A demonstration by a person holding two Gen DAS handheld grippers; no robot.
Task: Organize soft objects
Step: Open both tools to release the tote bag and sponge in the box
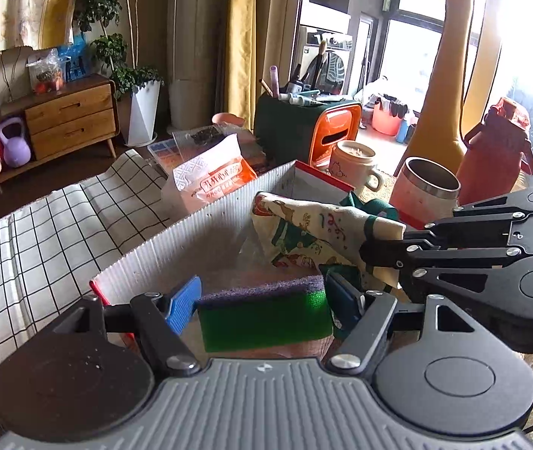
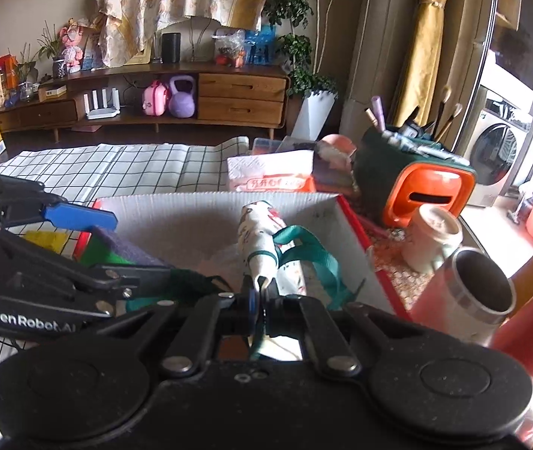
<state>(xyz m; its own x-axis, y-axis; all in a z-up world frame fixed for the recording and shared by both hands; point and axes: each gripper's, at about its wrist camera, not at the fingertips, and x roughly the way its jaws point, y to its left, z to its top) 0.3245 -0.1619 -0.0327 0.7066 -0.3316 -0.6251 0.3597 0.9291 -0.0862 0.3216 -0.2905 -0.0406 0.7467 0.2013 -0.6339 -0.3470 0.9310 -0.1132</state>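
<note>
Your table [image 2: 124,167] wears a white cloth ruled in thin black squares, creased in soft folds; behind it a wooden sideboard [image 2: 240,99] with two drawers runs along the wall, a lilac kettlebell [image 2: 182,97] and a pink case [image 2: 155,99] tucked in its open bay, a leafy plant in a faceted white pot [image 2: 315,112] beside it, and mustard curtains [image 1: 242,37] hanging by the bright window.

On the cloth stands a box [image 1: 176,240] of ribbed white corrugated plastic with red edging; past it sit a crinkly orange-and-white tissue pack [image 1: 210,180], a glossy orange bin [image 1: 336,131], a cream ceramic mug [image 1: 353,163] and a brushed steel tumbler [image 1: 429,183].

Your left tongs [image 1: 262,305] hold a rectangular sponge [image 1: 266,313], spongy green below and coarse purple on top, its ends between the ridged blue pads, just above the box's near side; your right tongs [image 2: 261,305] are pressed together, pinching a printed cloth bag [image 2: 261,242] with green webbing straps, which hangs limp over the inside of the box.
</note>
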